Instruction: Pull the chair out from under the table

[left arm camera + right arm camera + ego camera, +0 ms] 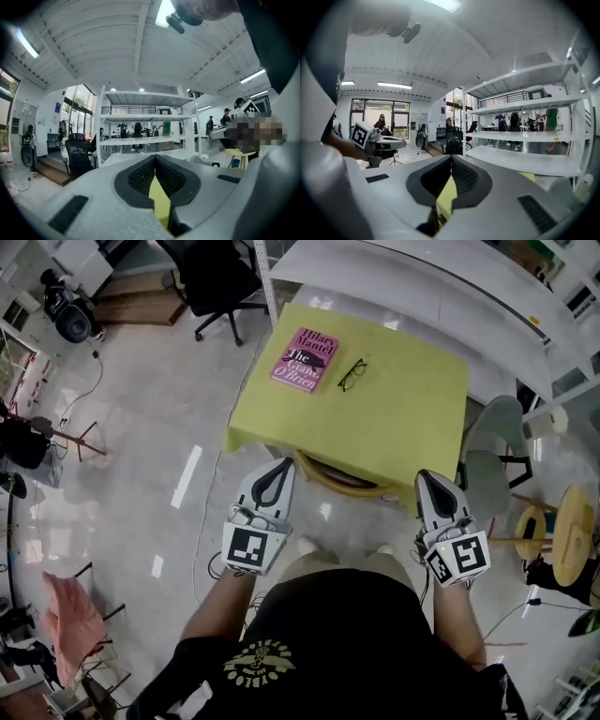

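While under table (405, 418), chair (343, 486) mostly unseen

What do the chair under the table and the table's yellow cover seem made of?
Chair: probably bentwood or rattan, tan with a slight sheen; only its curved back rim shows. Cover: likely matte cloth, since it drapes and hangs at the corners.

The left gripper (155, 157) has its two black-padded jaws pressed together with nothing held between them, and a strip of yellow cloth (160, 199) shows through the slot beneath them. Beyond the tips stands a white shelving rack (145, 139). A black office chair (77, 157) and a speaker on a stand (26, 156) are off to the left, and a yellow stool (239, 153) is to the right.
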`<state>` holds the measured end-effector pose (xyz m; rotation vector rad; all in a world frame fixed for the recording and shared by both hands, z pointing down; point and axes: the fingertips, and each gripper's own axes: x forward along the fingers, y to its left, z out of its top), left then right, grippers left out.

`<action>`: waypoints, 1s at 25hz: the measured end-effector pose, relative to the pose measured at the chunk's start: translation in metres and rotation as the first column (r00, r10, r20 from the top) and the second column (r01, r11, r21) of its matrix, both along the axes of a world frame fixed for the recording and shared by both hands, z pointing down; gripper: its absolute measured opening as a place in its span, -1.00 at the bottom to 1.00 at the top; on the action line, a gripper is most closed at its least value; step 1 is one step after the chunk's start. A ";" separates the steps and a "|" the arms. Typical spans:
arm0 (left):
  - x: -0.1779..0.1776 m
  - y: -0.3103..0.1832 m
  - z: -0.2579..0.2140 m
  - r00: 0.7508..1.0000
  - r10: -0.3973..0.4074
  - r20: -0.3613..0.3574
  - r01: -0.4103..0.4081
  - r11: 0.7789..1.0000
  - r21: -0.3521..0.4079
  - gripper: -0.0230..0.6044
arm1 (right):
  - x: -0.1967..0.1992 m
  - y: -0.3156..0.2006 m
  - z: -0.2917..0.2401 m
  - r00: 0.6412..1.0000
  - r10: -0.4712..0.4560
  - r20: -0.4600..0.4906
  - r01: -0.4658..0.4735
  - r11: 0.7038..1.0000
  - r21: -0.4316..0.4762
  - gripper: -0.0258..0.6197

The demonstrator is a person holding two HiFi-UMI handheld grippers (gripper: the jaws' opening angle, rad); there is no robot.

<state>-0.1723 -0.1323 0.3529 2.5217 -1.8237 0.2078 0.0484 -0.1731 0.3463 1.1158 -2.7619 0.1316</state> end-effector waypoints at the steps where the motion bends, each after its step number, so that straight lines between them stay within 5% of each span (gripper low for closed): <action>1: 0.003 -0.003 0.000 1.000 0.016 -0.002 -0.016 1.000 0.002 -0.90 | 0.003 0.001 0.000 1.000 0.012 -0.006 -0.012 1.000 -0.001 -0.89; 12: 0.038 -0.024 0.023 0.988 0.151 0.006 -0.151 0.987 -0.050 -0.90 | 0.030 0.003 0.011 0.995 0.096 -0.030 -0.096 0.995 -0.027 -0.89; 25: 0.064 -0.070 0.024 0.988 0.118 0.097 -0.109 0.989 -0.097 -0.90 | 0.044 -0.057 0.031 1.000 0.016 0.023 -0.015 0.998 -0.054 -0.89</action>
